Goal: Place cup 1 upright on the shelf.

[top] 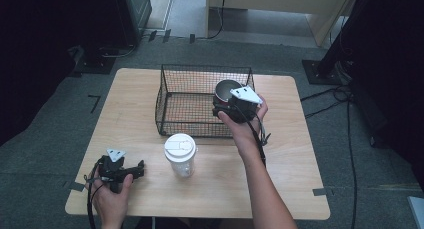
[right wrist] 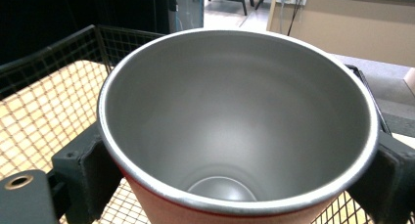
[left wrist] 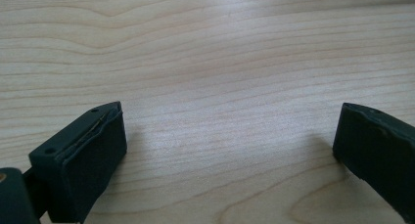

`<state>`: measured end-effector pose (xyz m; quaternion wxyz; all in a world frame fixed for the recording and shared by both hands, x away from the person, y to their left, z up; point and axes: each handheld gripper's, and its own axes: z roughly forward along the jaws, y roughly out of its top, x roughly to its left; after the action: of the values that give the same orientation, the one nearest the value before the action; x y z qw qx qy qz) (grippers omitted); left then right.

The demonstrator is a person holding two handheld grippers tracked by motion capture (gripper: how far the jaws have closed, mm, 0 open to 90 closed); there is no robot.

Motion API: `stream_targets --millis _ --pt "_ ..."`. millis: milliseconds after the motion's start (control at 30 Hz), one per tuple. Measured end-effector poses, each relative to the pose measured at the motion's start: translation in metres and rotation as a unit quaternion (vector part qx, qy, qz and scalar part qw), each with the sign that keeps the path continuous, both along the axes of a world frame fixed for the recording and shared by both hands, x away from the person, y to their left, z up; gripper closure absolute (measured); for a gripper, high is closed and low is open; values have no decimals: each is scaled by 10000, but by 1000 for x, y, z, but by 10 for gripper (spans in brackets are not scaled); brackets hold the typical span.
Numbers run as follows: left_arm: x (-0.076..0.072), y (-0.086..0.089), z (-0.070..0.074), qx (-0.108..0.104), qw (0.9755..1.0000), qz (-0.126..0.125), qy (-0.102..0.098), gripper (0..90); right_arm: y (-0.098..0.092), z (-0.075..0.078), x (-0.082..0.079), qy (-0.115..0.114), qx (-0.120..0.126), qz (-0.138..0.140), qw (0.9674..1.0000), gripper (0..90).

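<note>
R hand-held gripper (top: pixel 235 106) clamps red steel cup (right wrist: pixel 235 136) by its sides over wire basket (top: pixel 172 96); stiff, light, prob slick, so grip below rim. L hand-held gripper (top: pixel 131 170) released, idle on worktop (top: pixel 290 154).

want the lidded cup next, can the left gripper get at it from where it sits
Probably yes. The left gripper rests open on the table, and the bare wood between it and the lidded cup leaves the way free.

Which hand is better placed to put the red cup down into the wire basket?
Right: the right gripper already holds the red cup over the wire basket.
</note>
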<state>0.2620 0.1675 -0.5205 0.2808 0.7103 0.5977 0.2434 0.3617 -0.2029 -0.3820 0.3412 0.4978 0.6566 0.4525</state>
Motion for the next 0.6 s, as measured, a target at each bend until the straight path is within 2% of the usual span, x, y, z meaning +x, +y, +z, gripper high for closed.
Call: stream_targets --millis 133,167,367,433,500,600 --pt "0 0 0 4 10000 4 0 1 0 -1 7 44 2 -21 10000 75" --pt "0 0 0 -6 10000 9 -6 1 1 -2 13 86 -17 -24 10000 75" --pt "0 0 0 -4 10000 6 -2 1 3 -5 29 149 -101 -49 9998 75" --pt "0 0 0 -13 10000 10 -10 1 3 -9 40 223 -105 -83 9997 75" --pt "0 0 0 -1 10000 3 -1 1 3 -11 44 269 -102 -111 9995 75" --pt "0 0 0 2 10000 1 2 1 4 -16 55 396 -201 -141 9989 75"
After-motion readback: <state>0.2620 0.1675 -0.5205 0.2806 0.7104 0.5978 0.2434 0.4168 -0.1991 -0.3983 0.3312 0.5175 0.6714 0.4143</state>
